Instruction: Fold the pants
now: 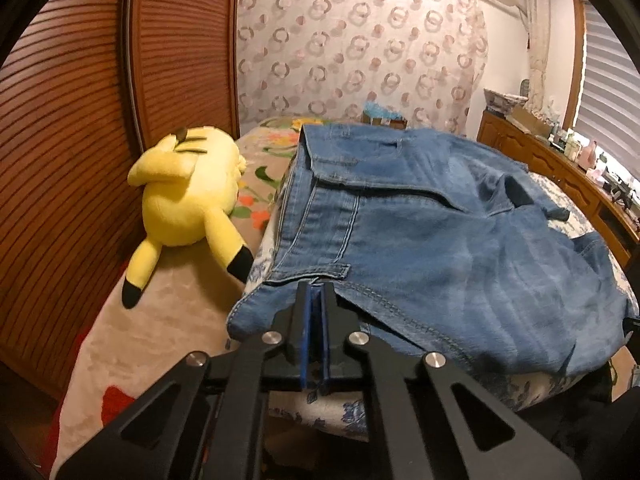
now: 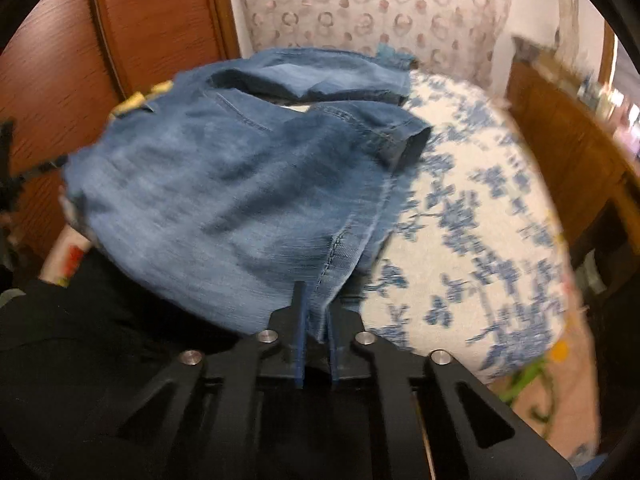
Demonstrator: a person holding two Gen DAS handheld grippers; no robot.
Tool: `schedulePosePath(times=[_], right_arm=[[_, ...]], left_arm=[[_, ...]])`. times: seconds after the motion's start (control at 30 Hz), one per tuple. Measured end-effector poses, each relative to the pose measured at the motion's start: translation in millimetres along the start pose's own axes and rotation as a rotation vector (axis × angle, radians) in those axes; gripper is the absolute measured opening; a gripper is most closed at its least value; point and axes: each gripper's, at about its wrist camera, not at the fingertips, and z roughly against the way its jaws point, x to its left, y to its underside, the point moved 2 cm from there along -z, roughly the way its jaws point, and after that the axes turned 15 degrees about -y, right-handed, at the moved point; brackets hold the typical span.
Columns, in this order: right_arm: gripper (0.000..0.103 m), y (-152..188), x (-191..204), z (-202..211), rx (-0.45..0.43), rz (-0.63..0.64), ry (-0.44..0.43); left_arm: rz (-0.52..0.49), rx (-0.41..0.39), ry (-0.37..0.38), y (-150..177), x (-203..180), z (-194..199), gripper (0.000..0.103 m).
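A pair of blue denim pants (image 1: 420, 216) is lying bunched on a cushion with a blue floral print (image 2: 480, 208), which is sitting on a bed under a pale flowered blanket (image 1: 160, 332). A yellow plush toy (image 1: 188, 200) is resting on the blanket just beside the cushion's left edge, near a brown slatted door (image 1: 72, 120).

The left gripper (image 1: 315, 292) is pinching nearly closed on the denim's near edge, close to the waistband and a belt loop, at the cushion's near left corner. The right gripper (image 2: 318, 296) is holding a stitched seam of the same pants narrowly between its jaws, at the cushion's near edge. The right view is blurring, so finer detail is hard to read.

From both grippers the pants are stretching away toward the cushion's far edge and the patterned curtain (image 1: 360, 40) behind. The waistband is running away along the left edge, and a cuffed leg end (image 2: 404, 144) is lying doubled over toward the far right. The garment's long axis is hard to tell, crumpled as it is.

Judging by this, the pants look only partly folded. Both grippers are gripping the near edge about equally close to the cloth, so the coming move probably turns on carrying that edge away toward the far side together, keeping it level so the layers are landing square.
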Motion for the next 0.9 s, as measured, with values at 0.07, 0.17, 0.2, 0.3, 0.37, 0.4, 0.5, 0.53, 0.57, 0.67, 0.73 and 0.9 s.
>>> schedulePosePath(times=[0.07,0.17,0.2,0.3,0.37,0.4,0.5,0.53,0.57,0.67,0.73,0.9], right_arm=[[0.001,-2,0,1,-0.016,0.011,0.005],[0.0,-9,1,7,-0.047,0.022,0.009],[0.0,-14,1,10,-0.064,0.03,0.013],[0.0,-28,3,19,-0.111,0.049,0.024],[0.0,-40,5,25,-0.145,0.066,0.031],[0.0,-47,6,28,-0.167,0.072,0.035],[0.0,-67,5,33,-0.219,0.092,0.047],[0.0,-74,5,33,-0.229,0.097,0.052],[0.0,-80,3,33,-0.237,0.102,0.056],[0.0,-97,-4,31,-0.256,0.114,0.078],[0.0,-108,-12,28,-0.263,0.121,0.103],[0.0,-120,-31,17,-0.258,0.103,0.113]], left_arm=[[-0.003,-0.012,-0.002,-4,-1,3,0.0],[-0.007,-0.019,-0.004,-7,0,5,0.0],[-0.007,-0.024,-0.001,-9,0,7,0.0],[-0.014,-0.04,0.001,-16,-1,10,0.0],[-0.019,-0.054,0.002,-21,-4,12,0.0],[-0.024,-0.067,0.004,-26,-6,14,0.0],[-0.033,-0.098,0.008,-39,-11,18,0.0],[-0.031,-0.105,0.01,-43,-12,18,0.0],[-0.032,-0.111,0.011,-47,-13,18,0.0],[-0.039,-0.127,0.013,-60,-18,14,0.0],[-0.047,-0.136,0.014,-68,-23,11,0.0],[-0.076,-0.136,0.015,-79,-35,3,0.0]])
